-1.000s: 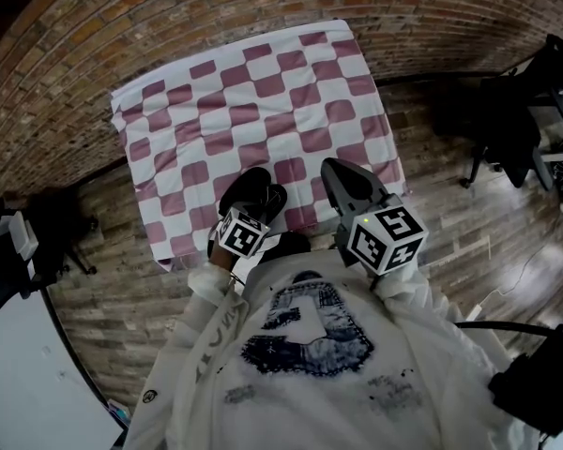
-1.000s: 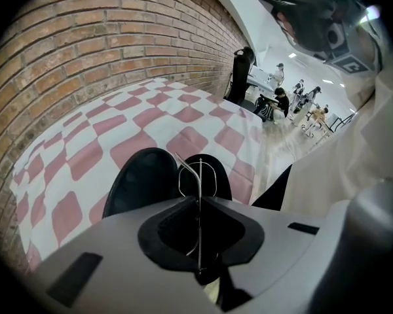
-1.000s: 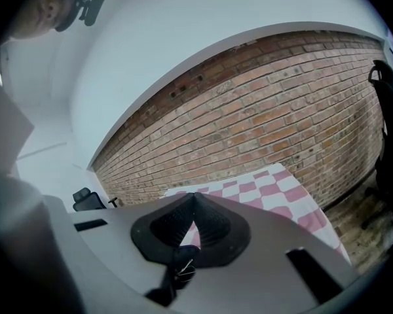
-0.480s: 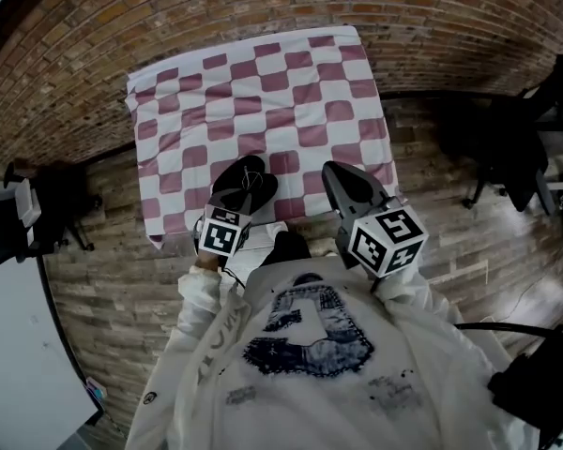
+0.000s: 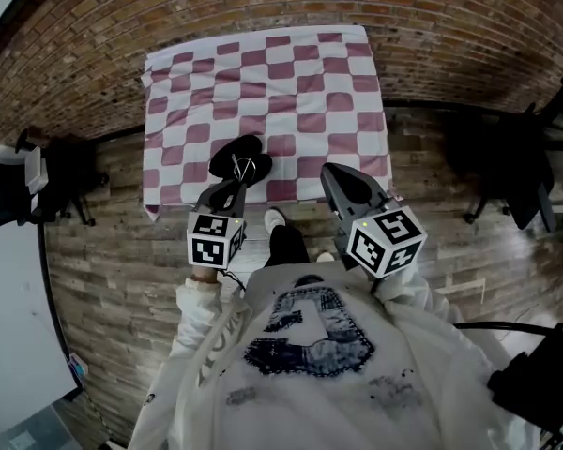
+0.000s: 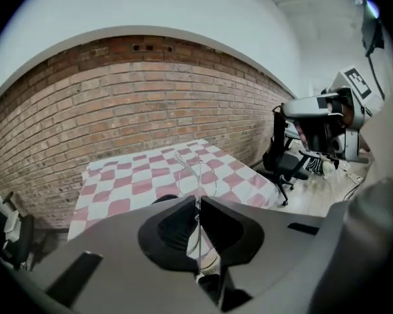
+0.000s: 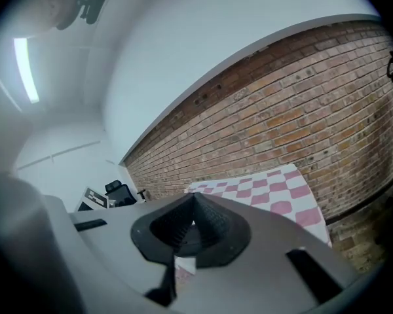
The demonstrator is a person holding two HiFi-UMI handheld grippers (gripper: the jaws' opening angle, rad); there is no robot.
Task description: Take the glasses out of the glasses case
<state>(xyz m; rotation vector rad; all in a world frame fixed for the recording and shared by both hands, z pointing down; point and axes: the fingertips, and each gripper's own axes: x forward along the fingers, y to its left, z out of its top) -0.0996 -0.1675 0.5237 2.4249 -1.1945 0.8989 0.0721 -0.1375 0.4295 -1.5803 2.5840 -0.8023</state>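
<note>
Brick wall and checked tabletop (image 5: 310, 73): a black case (image 5: 233, 153) lies at the near edge. The left tool (image 5: 238, 182) pinches the wire glasses (image 6: 197, 182) above it. The right tool (image 5: 331, 171) is closed and empty. The lift wants a light, steady grip.

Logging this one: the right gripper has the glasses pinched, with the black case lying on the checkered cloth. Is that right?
Not quite: the left gripper pinches the glasses, as the left gripper view shows; the right gripper is shut on nothing. The rest holds: the black case lies on the checkered cloth.
</note>
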